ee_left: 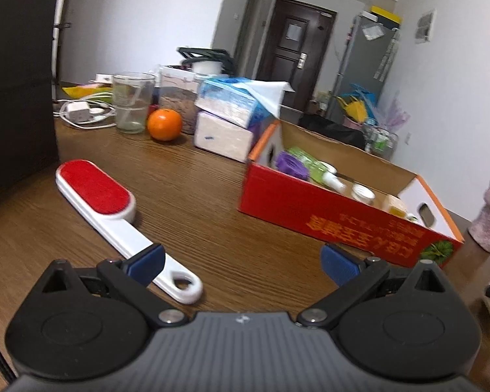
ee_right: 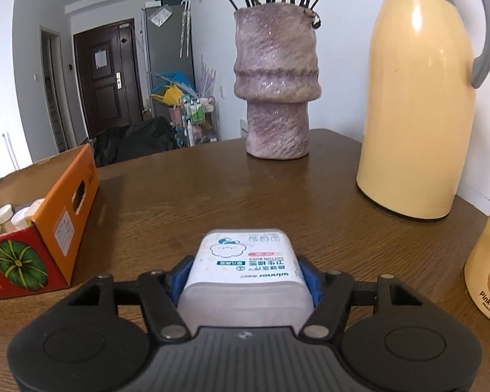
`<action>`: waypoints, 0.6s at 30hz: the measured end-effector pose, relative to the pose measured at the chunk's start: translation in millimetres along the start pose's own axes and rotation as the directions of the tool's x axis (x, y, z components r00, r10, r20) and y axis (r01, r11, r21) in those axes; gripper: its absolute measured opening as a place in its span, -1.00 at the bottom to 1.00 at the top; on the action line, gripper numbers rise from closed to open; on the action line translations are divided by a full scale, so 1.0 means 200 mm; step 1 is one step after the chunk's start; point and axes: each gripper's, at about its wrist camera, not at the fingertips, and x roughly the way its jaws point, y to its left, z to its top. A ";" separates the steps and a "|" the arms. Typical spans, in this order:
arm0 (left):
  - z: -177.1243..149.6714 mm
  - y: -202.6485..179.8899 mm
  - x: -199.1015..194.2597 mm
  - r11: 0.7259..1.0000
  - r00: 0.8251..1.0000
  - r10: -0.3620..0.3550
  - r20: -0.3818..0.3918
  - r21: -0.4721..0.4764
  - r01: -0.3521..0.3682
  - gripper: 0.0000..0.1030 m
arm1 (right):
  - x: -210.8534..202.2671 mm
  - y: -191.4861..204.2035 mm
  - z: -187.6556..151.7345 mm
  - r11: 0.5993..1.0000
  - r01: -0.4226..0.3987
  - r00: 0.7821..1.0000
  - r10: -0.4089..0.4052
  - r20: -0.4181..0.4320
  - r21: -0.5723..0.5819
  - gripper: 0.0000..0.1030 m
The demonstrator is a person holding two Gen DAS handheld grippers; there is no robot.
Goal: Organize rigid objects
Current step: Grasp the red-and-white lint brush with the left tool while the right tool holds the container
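My left gripper [ee_left: 243,266] is open wide and empty, low over the wooden table. A white lint brush with a red pad [ee_left: 96,191] lies at the left, its handle end with a hole beside my left fingertip [ee_left: 147,261]. The red and orange cardboard box [ee_left: 313,214] stands ahead to the right, holding several small bottles and a purple item. My right gripper [ee_right: 243,276] is shut on a translucent cotton bud box [ee_right: 245,268] with a white label. The same cardboard box [ee_right: 49,225] stands to its left.
In the left view, an orange [ee_left: 164,124], a glass [ee_left: 132,101], tissue packs [ee_left: 227,117] and cables [ee_left: 81,112] sit at the back of the table. In the right view, a purple vase [ee_right: 276,85], a cream thermos [ee_right: 421,98] and a yellow cup [ee_right: 488,264] stand ahead and right.
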 end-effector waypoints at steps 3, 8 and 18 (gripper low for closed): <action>0.03 0.05 0.03 0.999 0.999 0.036 -0.003 -0.037 -0.037 1.00 | -0.03 0.00 -0.01 1.000 0.005 1.000 -0.005 0.017 0.005 0.26; 0.09 0.15 0.08 0.989 0.994 0.111 -0.007 -0.097 -0.111 1.00 | -0.06 0.00 -0.02 1.000 0.003 0.999 -0.003 0.034 0.020 0.26; 0.19 0.34 0.20 0.947 0.965 0.261 -0.037 -0.184 -0.263 1.00 | -0.15 0.02 -0.03 1.000 0.004 0.996 -0.006 0.084 0.024 0.26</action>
